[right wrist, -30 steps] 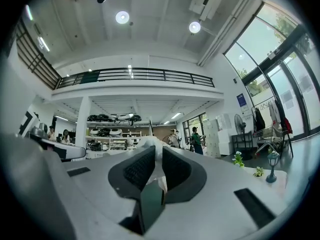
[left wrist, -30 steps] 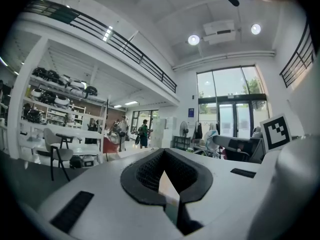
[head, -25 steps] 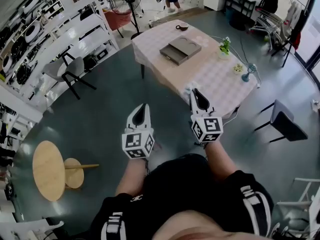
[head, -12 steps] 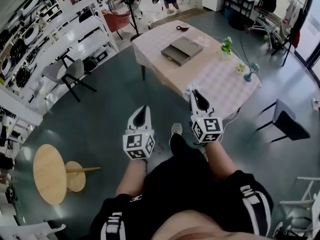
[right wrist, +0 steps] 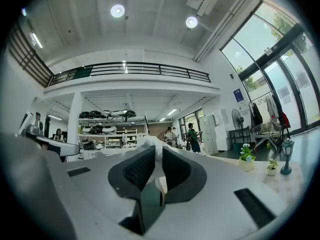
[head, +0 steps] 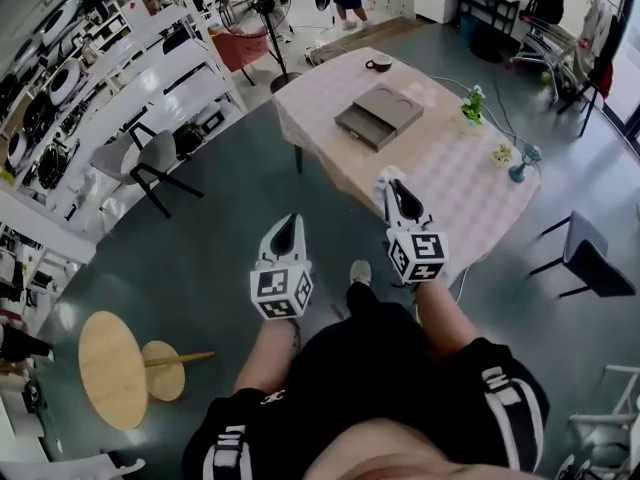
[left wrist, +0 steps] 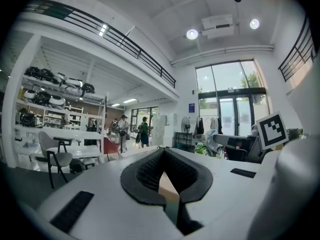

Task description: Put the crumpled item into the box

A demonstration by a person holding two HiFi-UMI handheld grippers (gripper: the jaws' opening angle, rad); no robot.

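Observation:
My right gripper (head: 393, 184) is shut on a white crumpled item (head: 386, 175), held in the air in front of the table's near edge. In the right gripper view the crumpled item (right wrist: 150, 145) bulges out between the dark pads (right wrist: 134, 170) of the right gripper (right wrist: 155, 159). A flat grey box (head: 378, 116) lies on the pale checked table (head: 440, 183), farther back. My left gripper (head: 286, 226) is shut and holds nothing, over the dark floor. In the left gripper view its tips (left wrist: 163, 154) meet with nothing between them.
Small potted plants (head: 472, 103) and a bowl (head: 379, 64) stand on the table. A dark chair (head: 590, 268) is at the right and a grey chair (head: 140, 158) at the left by white shelves (head: 90, 78). A round wooden table (head: 108, 368) is at the lower left. People stand at the far end.
The person has stepped forward: the table and box have shifted right and nearer, and a shoe now shows between the grippers. Both grippers stay shut, the right one still on the crumpled item.

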